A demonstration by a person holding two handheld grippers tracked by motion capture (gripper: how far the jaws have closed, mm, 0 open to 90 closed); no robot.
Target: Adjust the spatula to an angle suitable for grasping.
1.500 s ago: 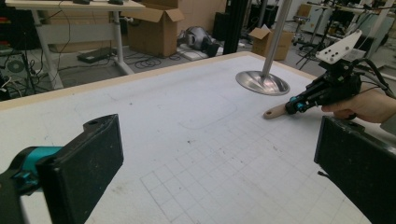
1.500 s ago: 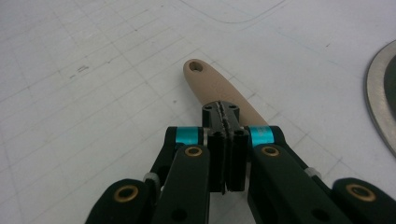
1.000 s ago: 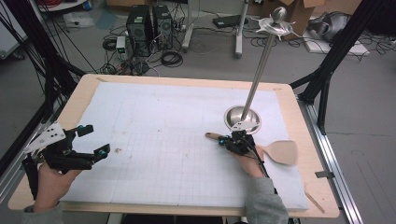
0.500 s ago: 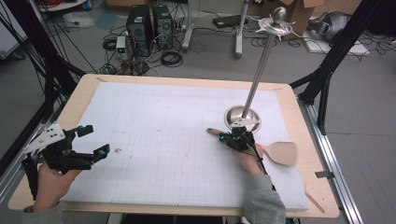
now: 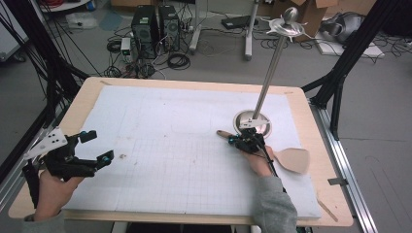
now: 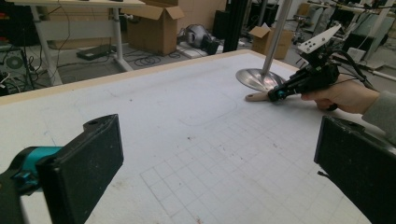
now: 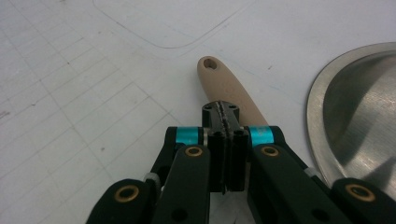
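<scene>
On the white gridded mat (image 5: 170,145), the right gripper (image 5: 241,141) rests with jaws pressed together over the wooden spatula (image 5: 286,159) handle at the stand base's (image 5: 252,121) seven o'clock, probably readying a pickup, while the left gripper (image 5: 92,150) waits spread apart at nine o'clock.

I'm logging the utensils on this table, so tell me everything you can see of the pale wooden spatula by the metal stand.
The pale wooden spatula lies flat on the white gridded mat, just in front of the round steel base of the pole stand. It looks like light, smooth wood: a broad rounded blade at one end, a slim handle with a hanging hole at the other. The right tongs sit shut over the handle's middle; whether they actually pinch it cannot be told.
</scene>
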